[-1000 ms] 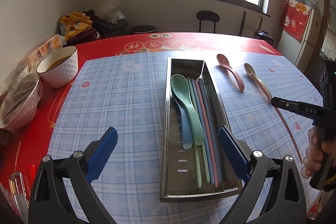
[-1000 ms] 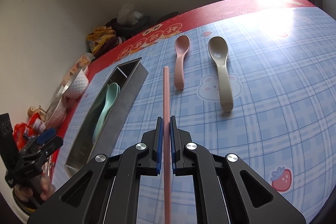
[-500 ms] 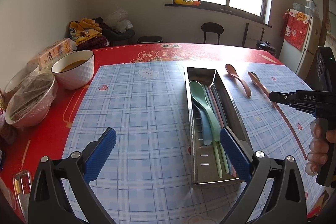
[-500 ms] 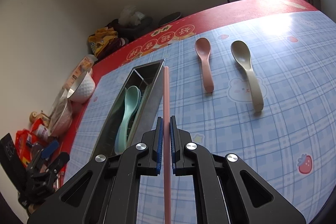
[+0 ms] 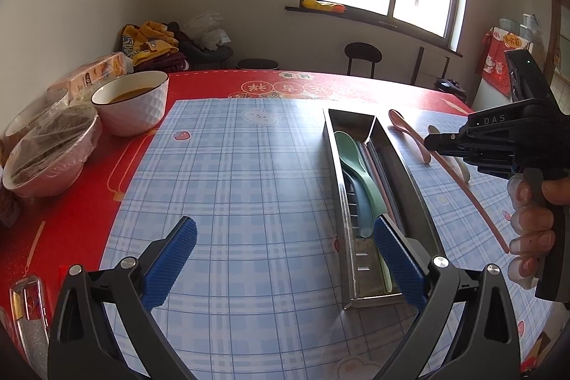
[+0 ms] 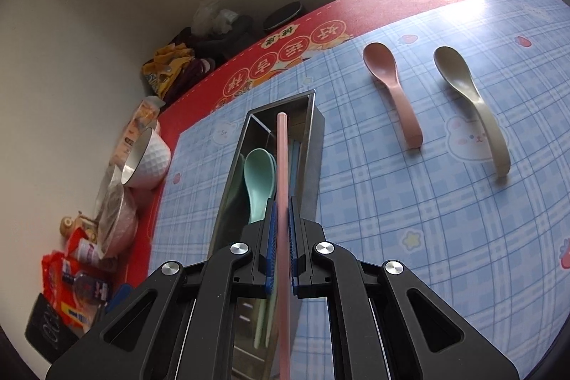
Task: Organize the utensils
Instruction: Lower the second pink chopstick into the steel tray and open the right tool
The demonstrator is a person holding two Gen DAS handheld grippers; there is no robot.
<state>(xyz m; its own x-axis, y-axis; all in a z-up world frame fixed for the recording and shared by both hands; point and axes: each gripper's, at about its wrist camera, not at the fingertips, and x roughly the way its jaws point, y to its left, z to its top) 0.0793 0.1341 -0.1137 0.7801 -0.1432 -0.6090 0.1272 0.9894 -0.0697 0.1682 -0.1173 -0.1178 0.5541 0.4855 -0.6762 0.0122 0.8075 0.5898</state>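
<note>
Right gripper: fingers clenching a pink chopstick between the blue pads; the stick is running forward along the fingers, its far tip showing over the far end of the metal tray; in the left wrist view the same gripper is hanging to the right of the tray, above the cloth, with the chopstick slanting back toward the person's hand on the handle.

Left gripper: fingers released and spread wide, gripping nothing; left pad is sitting over bare cloth, right pad is overlapping the near end of the tray in the view; whether it is touching the tray cannot be told.

Metal tray: long, narrow, lying lengthwise on the checked blue tablecloth; holding a green spoon, a blue utensil beneath it, and several coloured chopsticks alongside.

Pink spoon: lying loose on the cloth, right of the tray, bowl away from the camera.

Beige spoon: lying just beside the pink spoon, further right, apart from it.

White bowl: standing on the red table left of the cloth, holding brown liquid.

Wrapped bowl: covered in plastic film, standing just beside the white bowl.
</note>
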